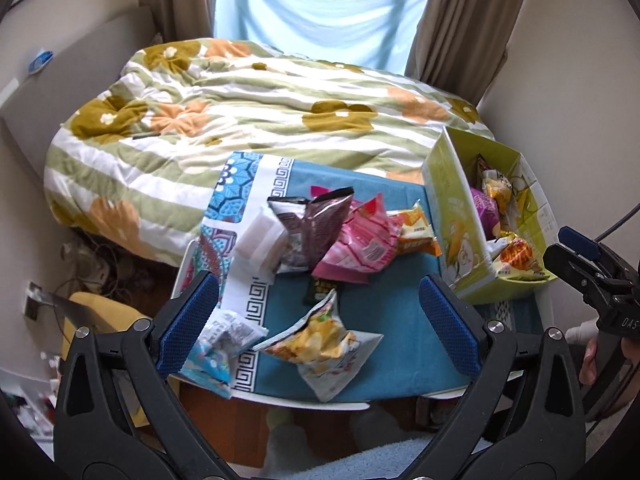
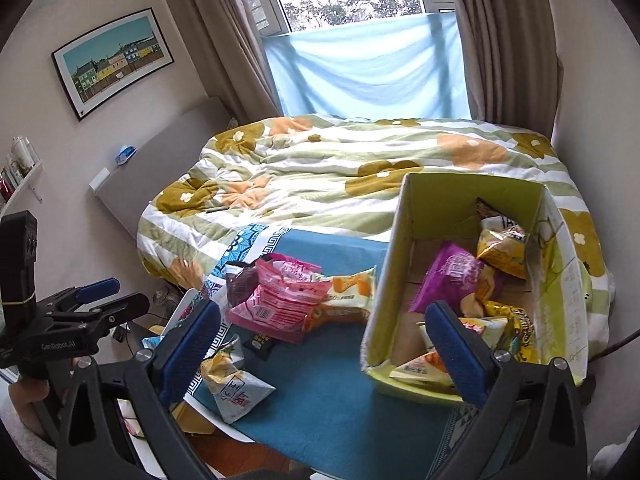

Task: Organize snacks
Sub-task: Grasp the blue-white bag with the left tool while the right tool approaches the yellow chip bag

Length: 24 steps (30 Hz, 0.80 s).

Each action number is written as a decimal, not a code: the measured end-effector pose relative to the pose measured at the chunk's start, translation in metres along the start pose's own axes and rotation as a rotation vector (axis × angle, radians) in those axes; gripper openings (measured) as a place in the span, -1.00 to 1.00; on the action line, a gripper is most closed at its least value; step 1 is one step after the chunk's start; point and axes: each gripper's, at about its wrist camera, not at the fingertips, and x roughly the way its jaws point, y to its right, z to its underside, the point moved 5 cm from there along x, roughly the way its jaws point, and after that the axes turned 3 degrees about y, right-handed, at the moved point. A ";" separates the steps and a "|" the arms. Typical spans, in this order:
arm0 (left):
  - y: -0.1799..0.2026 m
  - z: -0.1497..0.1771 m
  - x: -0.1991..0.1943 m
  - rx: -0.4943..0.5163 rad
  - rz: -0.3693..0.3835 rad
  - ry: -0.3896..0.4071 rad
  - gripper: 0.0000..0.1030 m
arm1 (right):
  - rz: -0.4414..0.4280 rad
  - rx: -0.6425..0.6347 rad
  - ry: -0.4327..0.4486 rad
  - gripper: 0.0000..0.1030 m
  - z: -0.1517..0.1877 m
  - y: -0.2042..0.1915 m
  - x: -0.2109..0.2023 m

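Loose snack bags lie on a small table with a blue cloth (image 1: 384, 312): a yellow chip bag (image 1: 320, 344), a pink bag (image 1: 360, 240), a brown bag (image 1: 312, 224), an orange pack (image 1: 416, 228), a white pack (image 1: 260, 240) and a pale blue pack (image 1: 218, 350). A green cardboard box (image 1: 452, 216) at the right holds several snack bags (image 2: 460, 276). My left gripper (image 1: 318, 330) is open above the yellow chip bag. My right gripper (image 2: 324, 350) is open and empty, above the table by the box's near left corner (image 2: 372, 364).
A bed with a green flowered quilt (image 1: 248, 112) lies behind the table. Curtains and a window stand beyond it. A wall is close on the right of the box. Cables and a yellow cushion (image 1: 100, 320) lie on the floor at the left.
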 end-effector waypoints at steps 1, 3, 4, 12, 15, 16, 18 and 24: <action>-0.012 0.004 0.001 0.006 -0.001 -0.013 0.94 | 0.001 -0.011 -0.004 0.98 0.005 -0.010 0.005; -0.035 0.011 0.005 0.024 -0.002 -0.036 0.94 | 0.000 -0.024 -0.017 0.98 0.016 -0.030 0.015; -0.046 0.015 0.008 0.036 -0.004 -0.047 0.94 | -0.005 -0.023 -0.026 0.98 0.021 -0.037 0.020; -0.102 0.056 0.057 0.172 0.023 -0.205 0.94 | -0.021 -0.004 -0.173 0.98 0.077 -0.085 0.081; -0.108 0.073 0.079 0.235 0.017 -0.262 0.93 | -0.024 -0.001 -0.204 0.98 0.095 -0.096 0.098; -0.109 0.078 0.086 0.250 0.015 -0.279 0.93 | -0.022 -0.005 -0.220 0.98 0.101 -0.099 0.104; -0.110 0.087 0.101 0.278 0.014 -0.311 0.87 | -0.008 -0.027 -0.241 0.98 0.110 -0.104 0.115; -0.111 0.107 0.138 0.324 -0.048 -0.377 0.71 | 0.001 -0.139 -0.280 0.98 0.124 -0.113 0.143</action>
